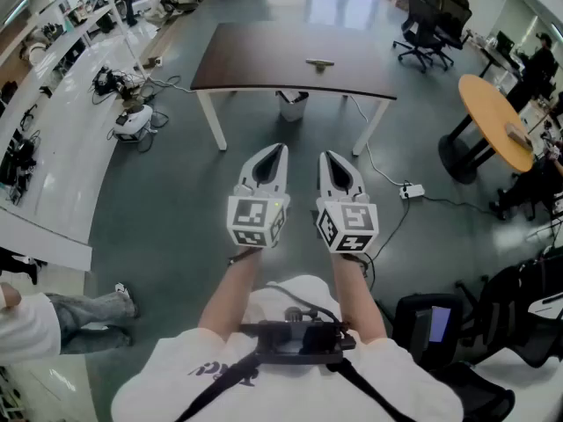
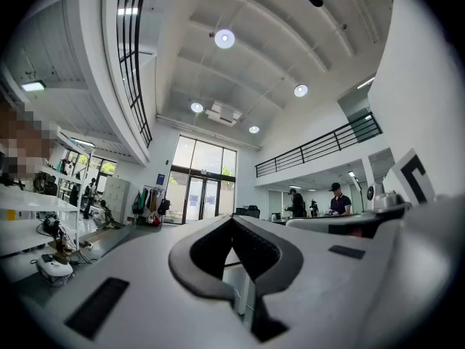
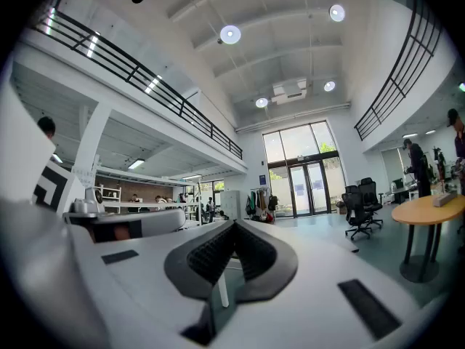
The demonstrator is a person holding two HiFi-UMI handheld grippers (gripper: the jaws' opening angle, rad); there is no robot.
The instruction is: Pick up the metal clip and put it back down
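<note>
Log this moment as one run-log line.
left tool: shut, empty | right tool: shut, empty | metal clip: on table, untouched

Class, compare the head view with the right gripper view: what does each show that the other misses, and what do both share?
Only the head view: the metal clip lying on the dark table, and the person's forearms. Only the right gripper view: ceiling lights and the balcony railing. Both: the right gripper, jaws together and empty, and the round wooden table.

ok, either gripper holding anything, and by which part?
Nothing held. Left gripper and right gripper both shut, empty; metal clip lies on the dark table.
</note>
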